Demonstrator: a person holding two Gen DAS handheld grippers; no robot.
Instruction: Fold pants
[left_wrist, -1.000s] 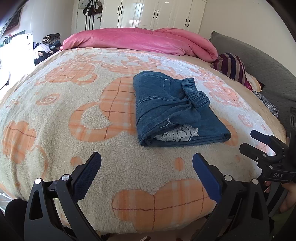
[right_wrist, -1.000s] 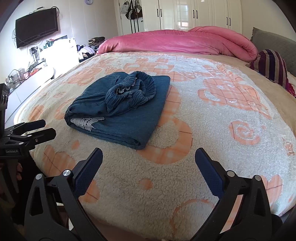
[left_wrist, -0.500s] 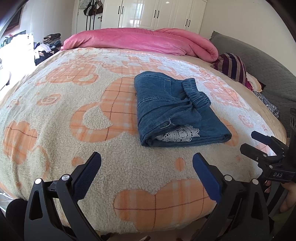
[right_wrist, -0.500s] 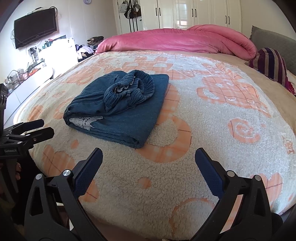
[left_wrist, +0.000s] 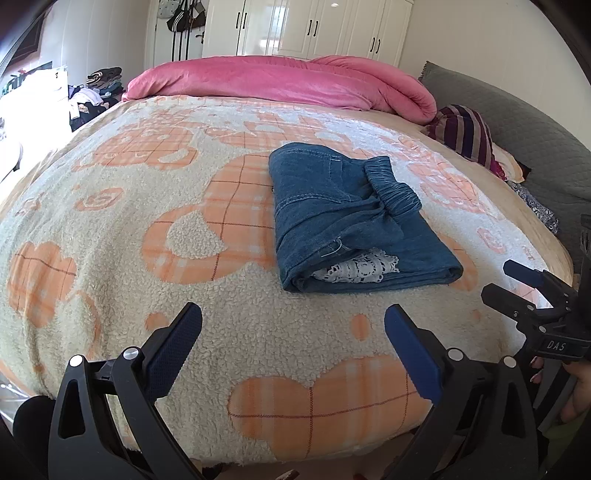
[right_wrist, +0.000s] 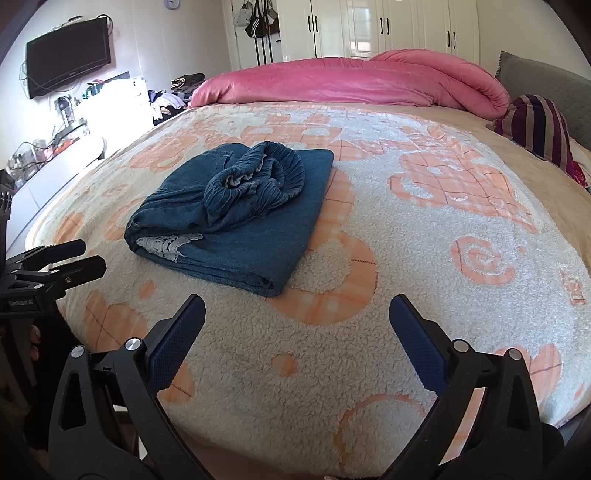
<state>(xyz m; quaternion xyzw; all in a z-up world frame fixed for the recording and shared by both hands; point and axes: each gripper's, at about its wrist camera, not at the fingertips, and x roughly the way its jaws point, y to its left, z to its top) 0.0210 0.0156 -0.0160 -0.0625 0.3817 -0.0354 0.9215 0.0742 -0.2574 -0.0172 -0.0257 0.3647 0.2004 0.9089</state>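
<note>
— Holding anything in either gripper?
— No. My left gripper (left_wrist: 293, 334) and right gripper (right_wrist: 297, 325) both gape wide, empty, near the bed's (left_wrist: 110, 229) edge. The pants (left_wrist: 347, 221) lie folded on the blanket, apart from both.

Bright daylight from the left (blown-out glare there), soft shadows, sharp focus, fisheye-curved dark corners

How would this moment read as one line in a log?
pants: folded, on bed | left tool: open, empty | right tool: open, empty | both clear of pants
</note>
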